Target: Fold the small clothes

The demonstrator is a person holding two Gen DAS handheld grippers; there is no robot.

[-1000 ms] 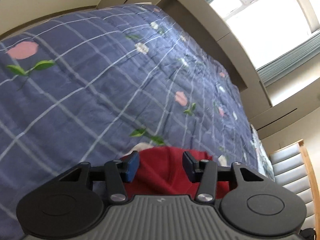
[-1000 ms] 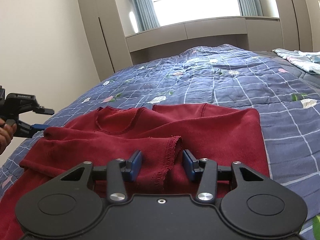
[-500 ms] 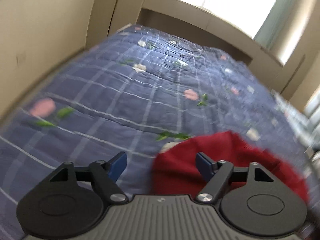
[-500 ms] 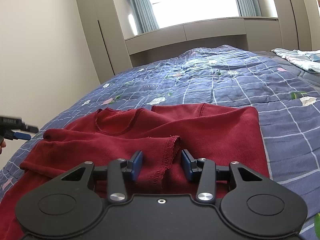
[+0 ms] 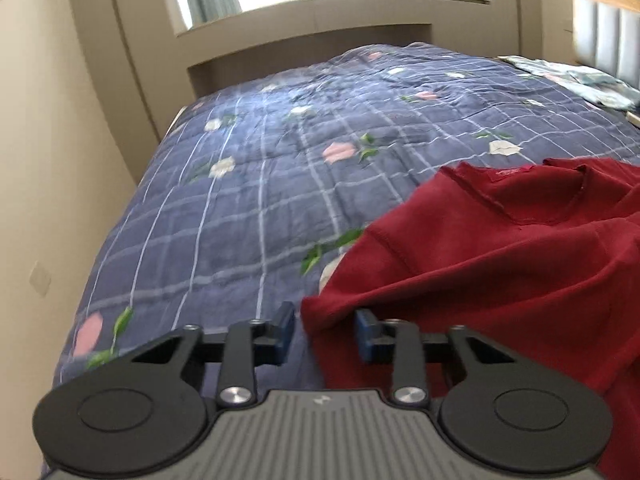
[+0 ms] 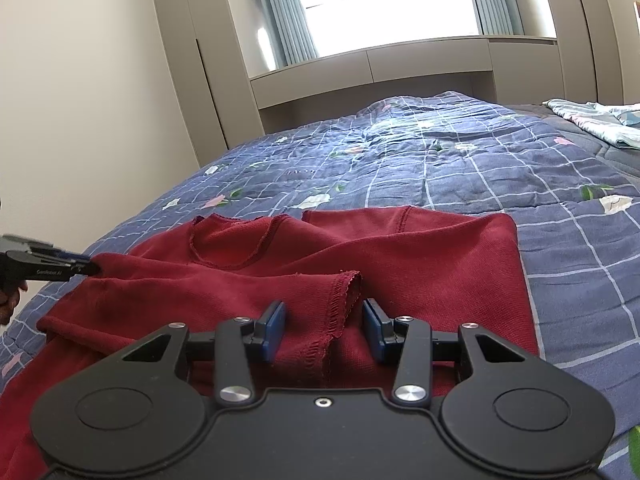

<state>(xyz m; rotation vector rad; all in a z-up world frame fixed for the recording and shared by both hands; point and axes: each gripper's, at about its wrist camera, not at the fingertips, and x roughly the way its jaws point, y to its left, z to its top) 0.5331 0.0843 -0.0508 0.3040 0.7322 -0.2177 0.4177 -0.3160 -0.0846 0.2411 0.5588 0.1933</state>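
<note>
A dark red sweater lies on the blue checked quilt, partly folded, with a sleeve laid across its body. The sleeve cuff lies between the open fingers of my right gripper. In the left wrist view the sweater fills the right side. My left gripper is open, and the sweater's left fold edge sits between its fingers. That gripper also shows at the left edge of the right wrist view, its tips at the sweater's left edge.
The quilt covers the whole bed. A light blue patterned cloth lies at the far right. A wall and wardrobe run along the left side of the bed, and a window ledge stands beyond its far end.
My left gripper has swung round to face the window and come in to the sweater's left edge, with its jaws narrower than half a second ago. My right gripper has barely moved.
</note>
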